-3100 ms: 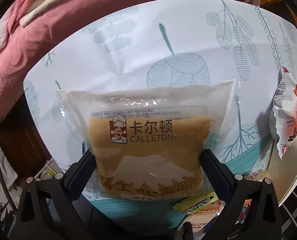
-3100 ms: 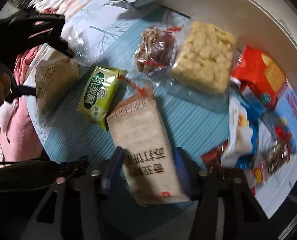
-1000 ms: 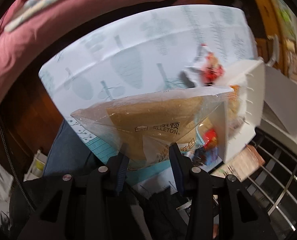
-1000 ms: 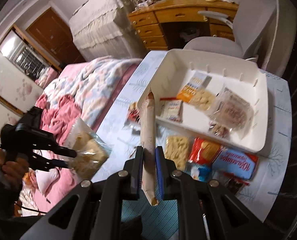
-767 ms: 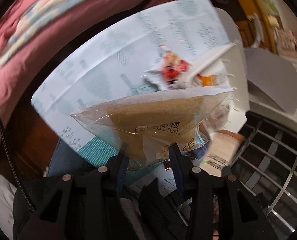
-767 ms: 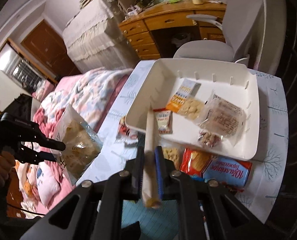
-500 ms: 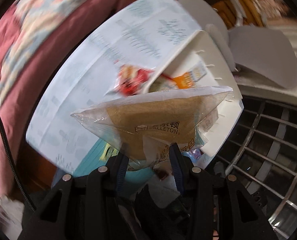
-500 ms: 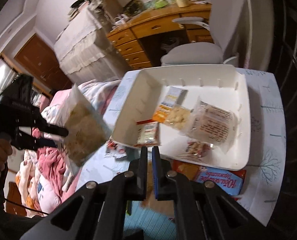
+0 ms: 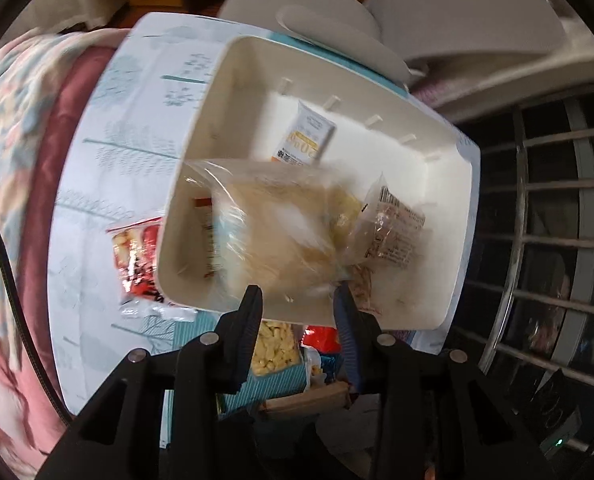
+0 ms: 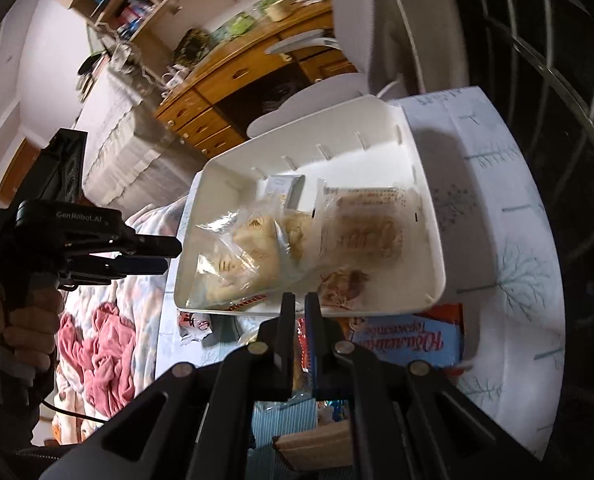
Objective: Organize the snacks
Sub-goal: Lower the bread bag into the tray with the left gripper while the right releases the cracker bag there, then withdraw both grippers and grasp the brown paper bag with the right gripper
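While the left gripper (image 9: 297,300) hangs over the near wall of the white rectangular plastic tray (image 9: 463,216), its jaws stand apart and have just been closing a little. The clear plastic bag of golden-brown bread (image 9: 281,240) is blurred just beyond them. From the right wrist view, that bag lies in the tray's left half, free of the left gripper's fingers, which sit just outside the tray's left wall.

An orange-and-white flat sachet (image 9: 309,136) lies near the tray's far wall, and a clear-wrapped brown cake (image 9: 393,232) lies toward the right wall, touching the bread bag. A red-and-white crinkled snack bag (image 9: 133,256) lies on the white leaf-print tablecloth (image 9: 137,128), just beside the tray's left wall.

The right gripper (image 10: 300,300) is closed to a narrow slit at the tray's near wall; whether anything thin is pinched cannot be told. A tan paper packet (image 10: 317,448) shows below it, near the table's near edge.
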